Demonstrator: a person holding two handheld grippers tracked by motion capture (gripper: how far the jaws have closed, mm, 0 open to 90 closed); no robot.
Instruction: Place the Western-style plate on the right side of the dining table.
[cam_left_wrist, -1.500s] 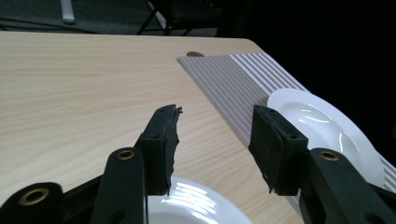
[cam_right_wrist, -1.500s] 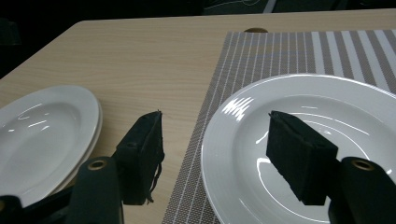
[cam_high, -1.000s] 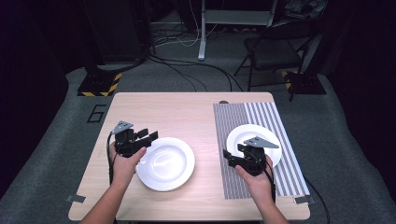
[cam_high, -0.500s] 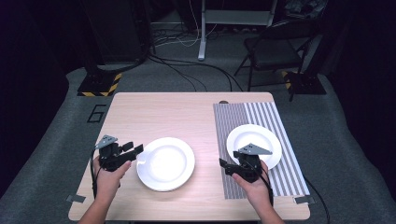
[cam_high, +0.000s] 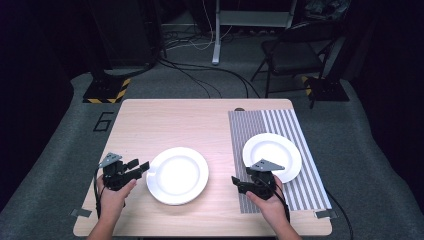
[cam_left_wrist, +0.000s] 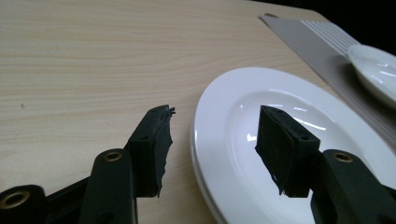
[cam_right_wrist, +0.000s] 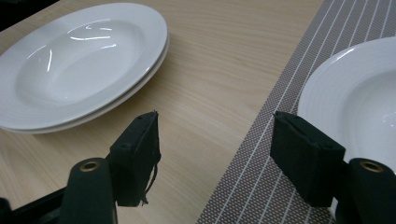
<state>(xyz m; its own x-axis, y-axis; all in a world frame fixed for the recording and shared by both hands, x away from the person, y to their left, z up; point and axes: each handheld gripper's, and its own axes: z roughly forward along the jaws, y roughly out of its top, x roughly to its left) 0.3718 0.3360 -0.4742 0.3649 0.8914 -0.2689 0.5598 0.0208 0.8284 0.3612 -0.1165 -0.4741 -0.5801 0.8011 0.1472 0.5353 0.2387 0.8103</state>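
Two stacked white plates (cam_high: 177, 175) sit on the wooden table (cam_high: 165, 125) near its front. My left gripper (cam_high: 141, 167) is open just left of the stack's rim. In the left gripper view the stack (cam_left_wrist: 289, 116) lies ahead, its rim in line with the gap of the left gripper (cam_left_wrist: 215, 140). A single white plate (cam_high: 272, 155) rests on a striped mat (cam_high: 260, 125). My right gripper (cam_high: 239, 184) hangs open, below and left of that plate, over the mat's left edge. The right gripper (cam_right_wrist: 219, 154) points between the stack (cam_right_wrist: 79, 65) and the single plate (cam_right_wrist: 359, 98).
The striped mat (cam_right_wrist: 261, 186) covers the table's right part. Bare wood lies behind the plates. A chair (cam_high: 295, 55), cables and a stand are on the floor beyond the table. The person's hands come in at the front edge.
Both grippers have drawn back toward the front edge. The left one moved left, away from the stack. The right one came off the single plate's near rim.
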